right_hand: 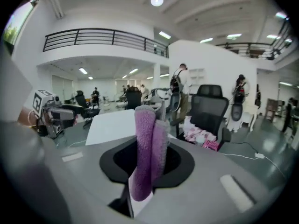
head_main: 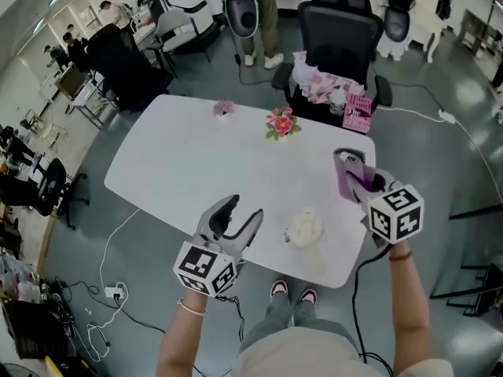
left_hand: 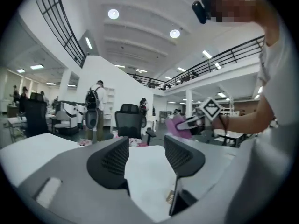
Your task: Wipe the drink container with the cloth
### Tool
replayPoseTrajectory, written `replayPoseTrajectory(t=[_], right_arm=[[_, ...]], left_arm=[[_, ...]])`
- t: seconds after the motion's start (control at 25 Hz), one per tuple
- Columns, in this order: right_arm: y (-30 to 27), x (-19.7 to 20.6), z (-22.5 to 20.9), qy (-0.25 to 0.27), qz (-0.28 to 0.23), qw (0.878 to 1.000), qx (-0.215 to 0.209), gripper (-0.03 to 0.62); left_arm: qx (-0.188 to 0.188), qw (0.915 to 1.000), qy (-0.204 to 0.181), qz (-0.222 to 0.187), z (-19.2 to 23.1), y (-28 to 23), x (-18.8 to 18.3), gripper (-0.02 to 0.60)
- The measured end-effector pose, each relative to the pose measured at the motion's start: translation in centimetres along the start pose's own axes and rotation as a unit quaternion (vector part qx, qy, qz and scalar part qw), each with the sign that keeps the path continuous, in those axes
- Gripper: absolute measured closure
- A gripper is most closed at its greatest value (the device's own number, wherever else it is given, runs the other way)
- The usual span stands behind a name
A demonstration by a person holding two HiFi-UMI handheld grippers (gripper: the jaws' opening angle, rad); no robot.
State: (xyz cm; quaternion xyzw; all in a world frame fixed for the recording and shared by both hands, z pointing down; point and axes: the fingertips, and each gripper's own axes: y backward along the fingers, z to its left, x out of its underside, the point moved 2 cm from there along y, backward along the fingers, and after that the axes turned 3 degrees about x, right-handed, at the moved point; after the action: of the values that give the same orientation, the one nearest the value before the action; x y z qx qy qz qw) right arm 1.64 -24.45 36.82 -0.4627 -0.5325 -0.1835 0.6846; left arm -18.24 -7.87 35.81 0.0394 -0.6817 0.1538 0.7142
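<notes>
A pale, round drink container stands near the front edge of the white table. Left of it, my left gripper hovers over the front edge, open with nothing between its jaws. My right gripper is raised over the table's right end, shut on a folded purple cloth. In the right gripper view the cloth stands upright, pinched between the pads. The left gripper view shows the right gripper and the cloth held up off to the right. The container is in neither gripper view.
A pink flower arrangement and a smaller pink item sit along the table's far edge. A black office chair with pink things and a pink book stands behind the table. Cables and a power strip lie on the floor at left.
</notes>
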Motion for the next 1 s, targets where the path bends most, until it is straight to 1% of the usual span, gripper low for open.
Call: replayPoseTrajectory(t=[0.04,0.12,0.2,0.24,0.32,0.4,0.44,0.56,0.64,0.72,0.76,0.84,1.0], right_arm=[[1.0,-0.8,-0.1,-0.014,-0.032,0.999,0.028,0.53],[3.1,-2.1,-0.3,-0.045,-0.091,0.992,0.074,0.53],[5.3,-2.9,-0.5,-0.068,-0.142,0.981,0.113,0.53],[6.3,-3.2,-0.5,-0.076,-0.164,0.975,0.132,0.53],[7.9,-3.3,-0.8,-0.085,-0.194,0.962,0.172,0.53],[9.3,-3.1,-1.0,-0.091,-0.208,0.951,0.208,0.53],[9.9,-2.8,-1.1,-0.094,-0.213,0.947,0.222,0.53],[11.7,-2.0,-1.1,-0.109,-0.226,0.934,0.255,0.53],[12.5,-1.6,-1.2,-0.116,-0.231,0.928,0.269,0.53],[12.8,-1.1,-1.2,-0.122,-0.23,0.926,0.274,0.53],[13.0,-0.9,-1.2,-0.125,-0.229,0.925,0.275,0.53],[13.4,-0.5,-1.1,-0.131,-0.23,0.924,0.275,0.53],[14.3,0.5,-0.9,-0.137,-0.229,0.921,0.283,0.53]], left_arm=[[-0.033,0.9995,0.0,0.002,0.8,-0.2,-0.5,0.344],[-0.09,0.9957,0.022,-0.002,2.2,-0.7,-1.4,0.348],[-0.135,0.9895,0.048,-0.02,3.1,-1.0,-2.3,0.388],[-0.154,0.9864,0.05,-0.031,3.4,-1.1,-2.8,0.405],[-0.184,0.9809,0.036,-0.05,3.7,-1.4,-3.7,0.428],[-0.207,0.976,0.017,-0.066,3.6,-1.5,-4.5,0.43],[-0.217,0.9735,0.009,-0.072,3.5,-1.5,-4.7,0.447],[-0.237,0.968,-0.009,-0.081,3.3,-1.5,-5.1,0.52],[-0.239,0.9673,-0.015,-0.082,3.1,-1.6,-5.2,0.538],[-0.239,0.9674,-0.021,-0.082,2.9,-1.8,-5.1,0.538],[-0.239,0.9674,-0.021,-0.082,2.8,-1.8,-5.0,0.549],[-0.239,0.9676,-0.018,-0.081,2.6,-1.8,-4.7,0.572],[-0.236,0.9682,-0.011,-0.081,2.1,-1.7,-4.3,0.581]])
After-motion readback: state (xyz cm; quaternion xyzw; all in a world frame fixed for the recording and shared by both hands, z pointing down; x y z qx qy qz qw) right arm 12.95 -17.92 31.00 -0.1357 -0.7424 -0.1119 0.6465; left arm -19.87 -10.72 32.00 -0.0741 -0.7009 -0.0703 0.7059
